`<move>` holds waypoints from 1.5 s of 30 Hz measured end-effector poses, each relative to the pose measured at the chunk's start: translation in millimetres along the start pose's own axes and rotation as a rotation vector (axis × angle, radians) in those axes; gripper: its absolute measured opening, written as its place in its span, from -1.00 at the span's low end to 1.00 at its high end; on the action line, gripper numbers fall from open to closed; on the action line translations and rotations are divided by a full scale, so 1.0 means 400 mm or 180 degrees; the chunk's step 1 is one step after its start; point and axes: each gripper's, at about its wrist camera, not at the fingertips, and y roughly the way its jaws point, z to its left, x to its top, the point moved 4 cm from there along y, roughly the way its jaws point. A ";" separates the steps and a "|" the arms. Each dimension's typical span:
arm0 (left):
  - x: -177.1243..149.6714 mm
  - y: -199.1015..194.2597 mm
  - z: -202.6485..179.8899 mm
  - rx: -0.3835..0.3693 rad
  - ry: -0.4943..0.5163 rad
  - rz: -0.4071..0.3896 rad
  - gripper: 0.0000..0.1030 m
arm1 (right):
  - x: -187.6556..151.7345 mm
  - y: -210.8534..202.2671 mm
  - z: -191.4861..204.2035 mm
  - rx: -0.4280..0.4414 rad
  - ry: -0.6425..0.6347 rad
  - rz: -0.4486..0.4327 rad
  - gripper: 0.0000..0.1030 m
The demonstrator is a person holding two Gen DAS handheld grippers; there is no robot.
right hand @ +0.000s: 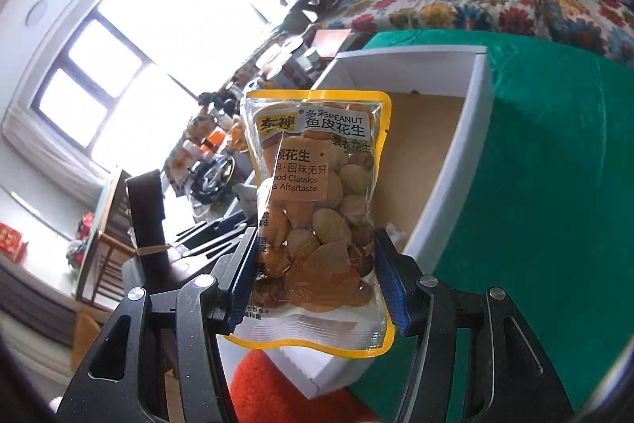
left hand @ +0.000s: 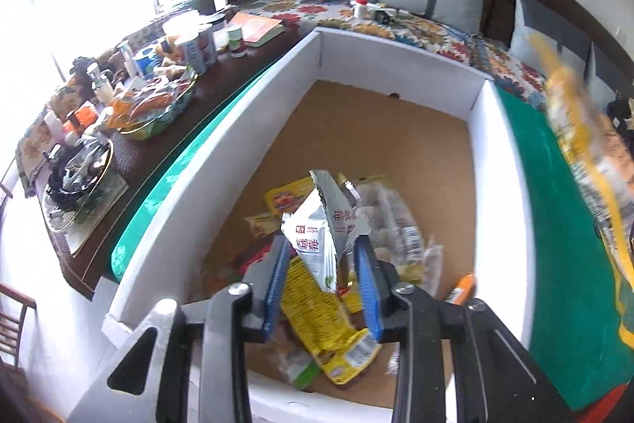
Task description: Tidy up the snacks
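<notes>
Two snack packets are in play at once, and both belong to the drop-off step of sorting snacks into the white box [left hand: 253,129]. The left hand-held gripper [left hand: 323,256] hangs over the box, angled steeply down; its blue pads stand apart with a white-and-grey packet [left hand: 317,236] between them, and whether they touch it I cannot tell. Below lies a heap of packets on the cardboard floor, a yellow packet [left hand: 317,308] uppermost. The right hand-held gripper [right hand: 315,264] holds a peanut packet [right hand: 317,193] upright, its pads at the packet's two sides; the packet looks carried. It sits beside the box's near corner, above the green cloth [right hand: 554,185]. By my judgement, the next move calls for swinging the right packet over the box's open space before letting go, and for lifting the left gripper clear.
</notes>
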 end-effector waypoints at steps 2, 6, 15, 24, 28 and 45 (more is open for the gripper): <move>-0.028 0.008 0.026 0.0147 0.0004 -0.0020 0.42 | -0.033 0.043 -0.011 -0.0012 -0.0010 0.0059 0.46; -0.040 -0.032 0.035 0.0300 0.0098 -0.0228 0.61 | -0.083 0.052 -0.049 -0.0204 -0.0038 0.0158 0.46; 0.004 -0.211 -0.017 0.0523 0.0014 -0.0817 0.99 | -0.012 -0.119 -0.011 -0.0905 -0.0851 -0.0437 0.75; -0.018 -0.274 -0.045 0.0596 -0.0051 -0.0825 0.99 | -0.032 -0.161 0.011 -0.1104 -0.0943 -0.0422 0.75; -0.028 -0.287 -0.047 0.0565 -0.0062 -0.0809 0.99 | -0.048 -0.154 0.023 -0.1148 -0.0989 -0.0386 0.75; -0.050 -0.312 -0.031 0.0551 0.0042 -0.0797 0.99 | -0.069 -0.115 0.119 -0.1163 -0.1135 -0.0271 0.75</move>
